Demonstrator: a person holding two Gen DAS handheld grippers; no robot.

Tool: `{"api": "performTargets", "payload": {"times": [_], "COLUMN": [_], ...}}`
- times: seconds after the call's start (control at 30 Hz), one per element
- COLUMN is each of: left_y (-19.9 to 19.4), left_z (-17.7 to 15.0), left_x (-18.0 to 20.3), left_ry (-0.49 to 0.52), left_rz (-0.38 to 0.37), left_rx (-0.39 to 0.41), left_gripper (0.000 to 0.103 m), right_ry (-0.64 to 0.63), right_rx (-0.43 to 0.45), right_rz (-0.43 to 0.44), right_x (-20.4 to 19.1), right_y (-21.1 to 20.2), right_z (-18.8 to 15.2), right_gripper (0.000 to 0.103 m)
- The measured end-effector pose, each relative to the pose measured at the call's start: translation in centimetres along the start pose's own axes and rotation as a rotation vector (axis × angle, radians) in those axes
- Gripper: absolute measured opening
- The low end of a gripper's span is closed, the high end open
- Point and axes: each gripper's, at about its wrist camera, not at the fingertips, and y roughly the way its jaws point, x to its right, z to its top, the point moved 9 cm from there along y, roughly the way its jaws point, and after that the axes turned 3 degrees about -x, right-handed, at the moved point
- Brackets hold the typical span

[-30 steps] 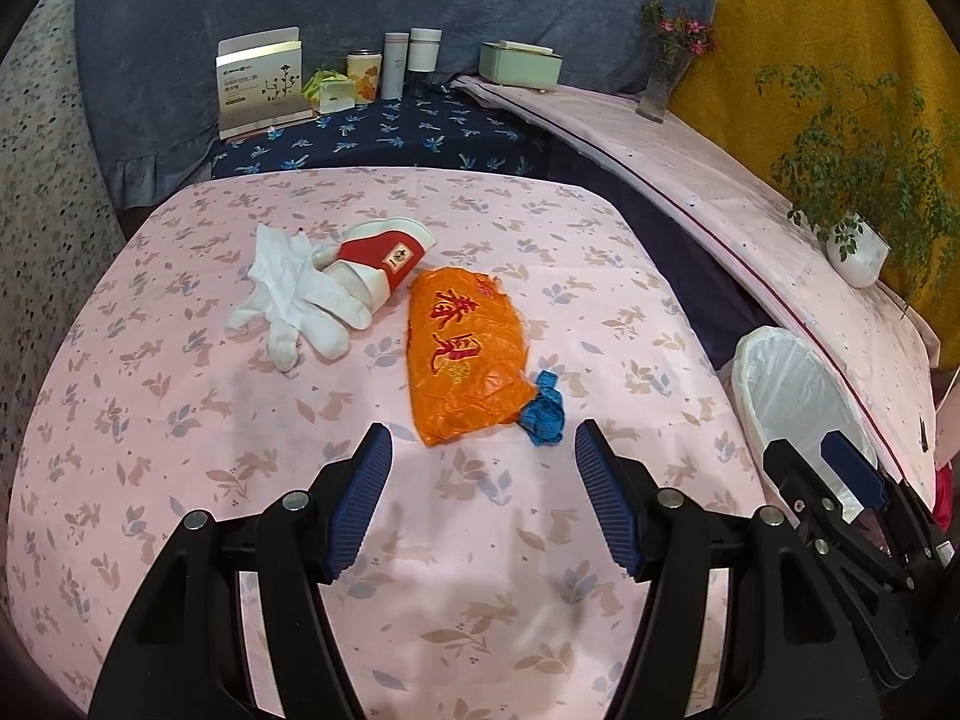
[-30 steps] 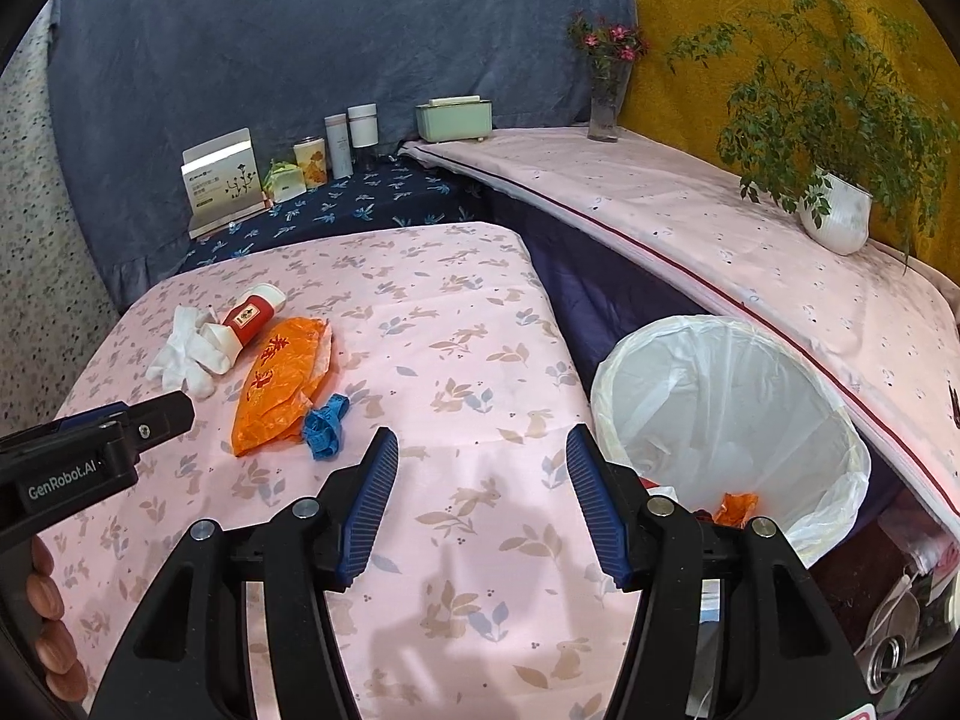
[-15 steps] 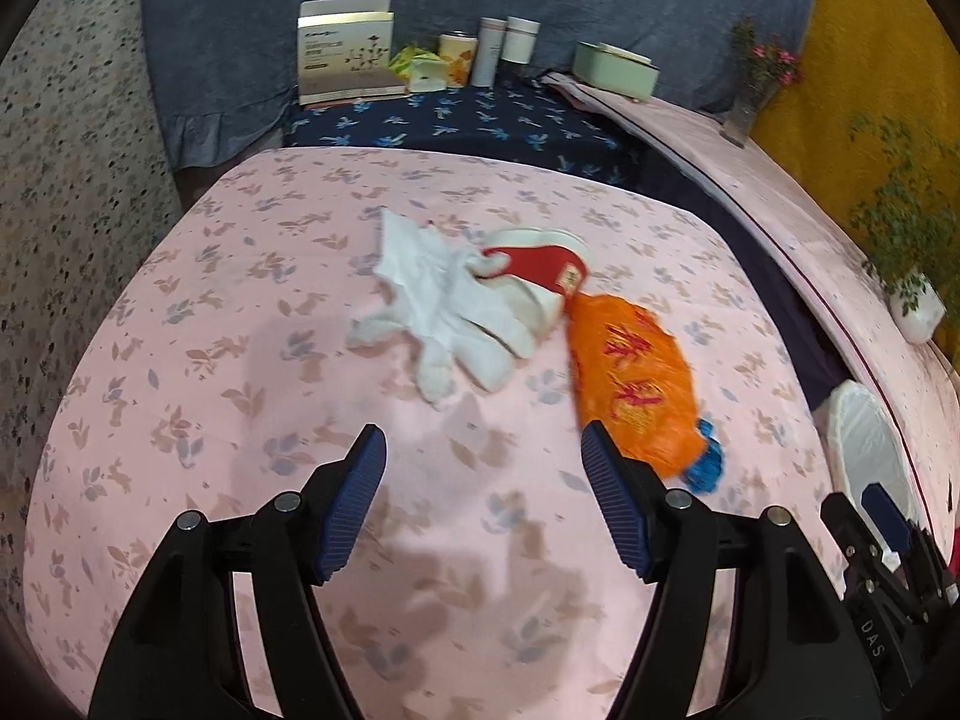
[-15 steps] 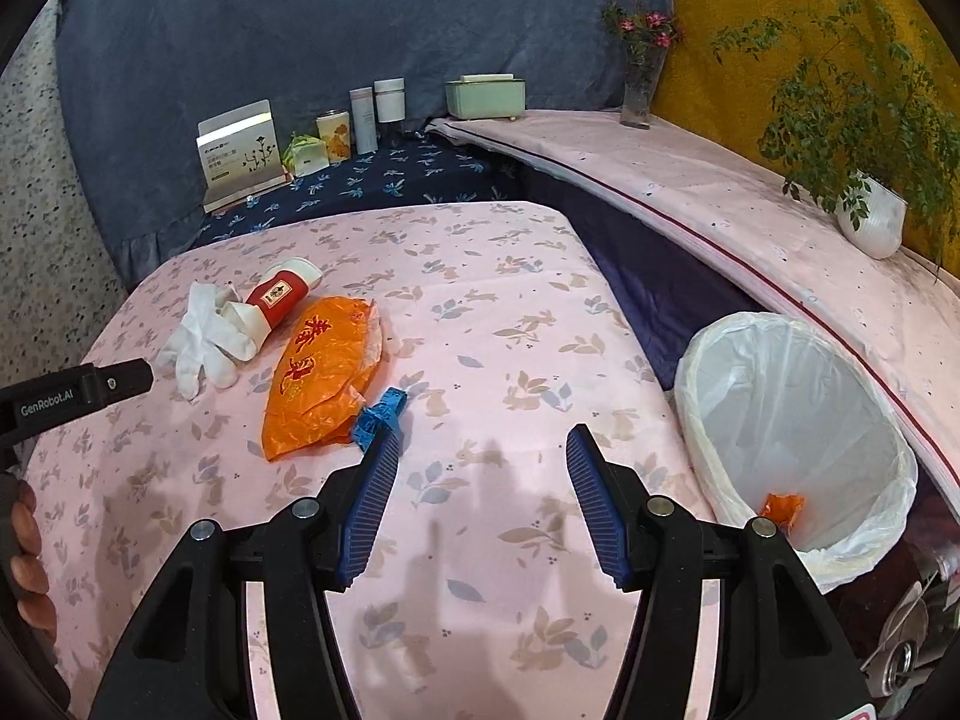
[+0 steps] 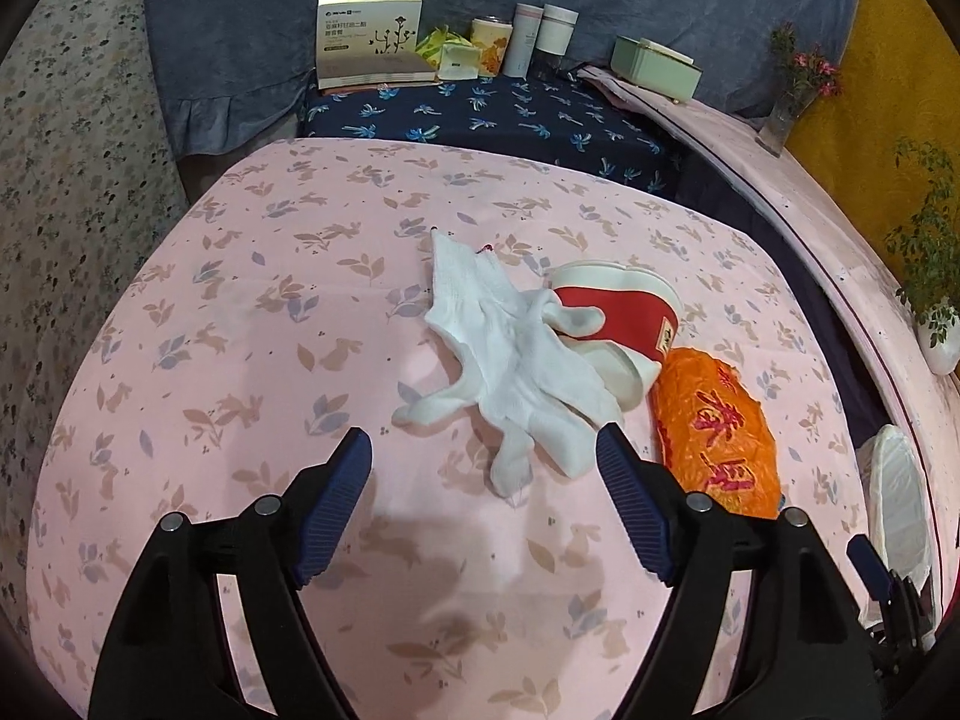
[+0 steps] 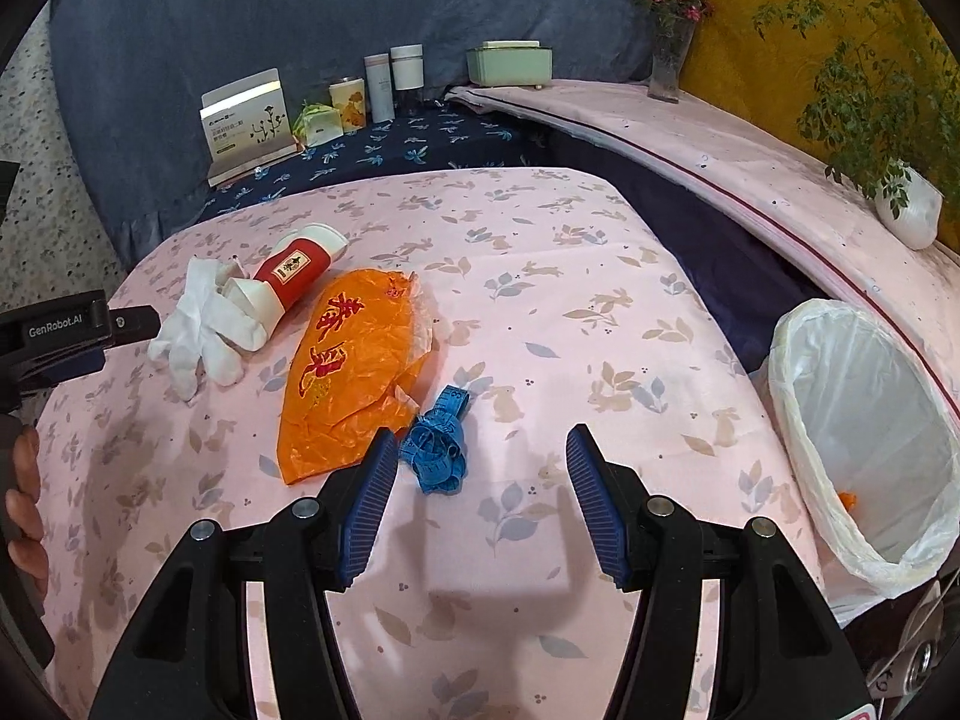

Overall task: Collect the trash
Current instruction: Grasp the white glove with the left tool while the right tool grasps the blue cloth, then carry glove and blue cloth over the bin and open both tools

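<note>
On the pink floral tablecloth lie a white glove, a red-and-white paper cup on its side, an orange plastic bag and a blue measuring tape. My left gripper hovers just short of the glove's fingertips; its jaws are opening and nothing is between them. My right gripper stands open above the cloth, the blue tape just ahead of its left finger and the orange bag beyond. A white-lined trash bin sits off the table's right edge, holding an orange scrap.
At the back, a dark blue cloth carries a box, tins, bottles and a green case. A pink shelf with a flower vase and a potted plant runs along the right. A hand holds the left gripper.
Both grippers moved left across the table. The left one now faces the white glove and its jaws have widened. The right one came up to the blue tape, the bin sliding right.
</note>
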Motion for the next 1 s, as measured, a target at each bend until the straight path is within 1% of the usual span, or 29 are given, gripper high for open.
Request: {"api": "performTargets", "payload": {"times": [0.03, 0.1, 0.33, 0.43, 0.5, 0.57, 0.6, 0.63, 0.67, 0.7, 0.73, 0.77, 0.8, 0.83, 0.87, 1.0], "left_y": [0.4, 1.1, 3.8, 4.8, 5.3, 5.7, 5.9, 6.0, 6.1, 6.1, 6.1, 6.2, 6.2, 6.1, 6.0, 5.3], "left_z": [0.2, 0.6, 1.2, 1.1, 0.9, 0.7, 0.5, 0.5, 0.4, 0.4, 0.3, 0.2, 0.1, 0.1, 0.0, -0.3], "left_x": [0.1, 0.3, 0.7, 0.5, 0.4, 0.5, 0.5, 0.5, 0.5, 0.5, 0.6, 0.7, 0.7, 0.8, 0.7, 0.8], "left_ry": [0.000, 0.002, 0.011, 0.001, 0.002, 0.005, 0.008, 0.009, 0.013, 0.017, 0.020, 0.025, 0.026, 0.026, 0.025, 0.020], "left_rz": [-0.002, -0.009, -0.014, -0.016, -0.022, -0.035, -0.041, -0.045, -0.046, -0.044, -0.047, -0.054, -0.057, -0.062, -0.064, -0.069], "left_rx": [-0.003, -0.005, -0.036, -0.045, -0.051, -0.060, -0.065, -0.066, -0.066, -0.061, -0.059, -0.062, -0.063, -0.061, -0.059, -0.050], "left_gripper": [0.078, 0.080, 0.080, 0.080, 0.078, 0.070, 0.064, 0.057, 0.055, 0.047, 0.036, 0.031, 0.023, 0.018, 0.016, 0.014], "right_ry": [0.002, 0.003, 0.014, 0.013, 0.013, 0.017, 0.020, 0.021, 0.022, 0.022, 0.023, 0.024, 0.025, 0.027, 0.029, 0.038], "right_rx": [-0.004, -0.013, -0.039, -0.045, -0.052, -0.062, -0.066, -0.071, -0.077, -0.078, -0.075, -0.075, -0.077, -0.077, -0.076, -0.073], "right_rz": [0.001, 0.000, 0.008, 0.015, 0.021, 0.029, 0.035, 0.038, 0.042, 0.042, 0.047, 0.052, 0.053, 0.053, 0.054, 0.052], "right_x": [-0.1, -0.2, -0.4, -0.7, -0.9, -1.1, -1.2, -1.3, -1.4, -1.5, -1.5, -1.5, -1.5, -1.5, -1.4, -1.0], "right_y": [0.3, 0.9, 2.6, 3.2, 3.6, 4.1, 4.4, 4.6, 4.8, 4.8, 4.8, 4.8, 4.9, 4.9, 4.9, 4.4], "right_z": [0.0, -0.1, -0.1, 0.0, -0.1, -0.2, -0.3, -0.4, -0.5, -0.5, -0.4, -0.4, -0.4, -0.4, -0.4, -0.6], "right_gripper": [0.057, 0.057, 0.057, 0.055, 0.052, 0.046, 0.044, 0.039, 0.037, 0.037, 0.034, 0.029, 0.028, 0.026, 0.024, 0.022]}}
